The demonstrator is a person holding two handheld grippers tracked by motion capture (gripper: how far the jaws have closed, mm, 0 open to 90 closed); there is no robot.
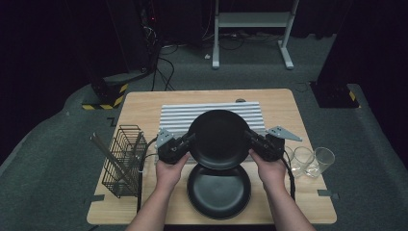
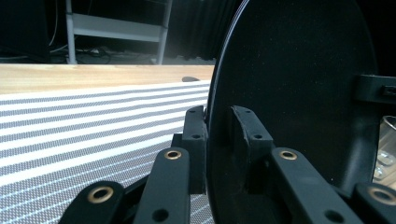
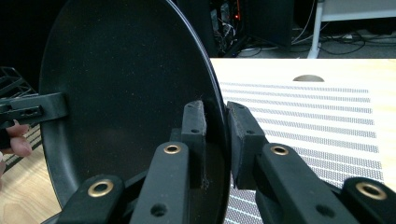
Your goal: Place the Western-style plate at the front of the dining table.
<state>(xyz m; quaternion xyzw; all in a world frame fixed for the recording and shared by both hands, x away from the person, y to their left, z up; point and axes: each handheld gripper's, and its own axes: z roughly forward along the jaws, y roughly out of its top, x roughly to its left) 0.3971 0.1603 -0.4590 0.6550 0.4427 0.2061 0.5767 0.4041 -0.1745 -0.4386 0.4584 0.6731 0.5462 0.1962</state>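
Both grippers, left (image 1: 188, 140) and right (image 1: 250, 137), pinch opposite rims of a black plate (image 1: 219, 139) held level between them above the striped mat (image 1: 178, 115).

Tabletop lit from above, surroundings dark, near foreground soft.

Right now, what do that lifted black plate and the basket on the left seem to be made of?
Plate: matte black with fine pale speckles and a thin glossy rim, probably melamine or glazed ceramic. Basket: thin dark metal wire, seemingly coated, open grid you see through.
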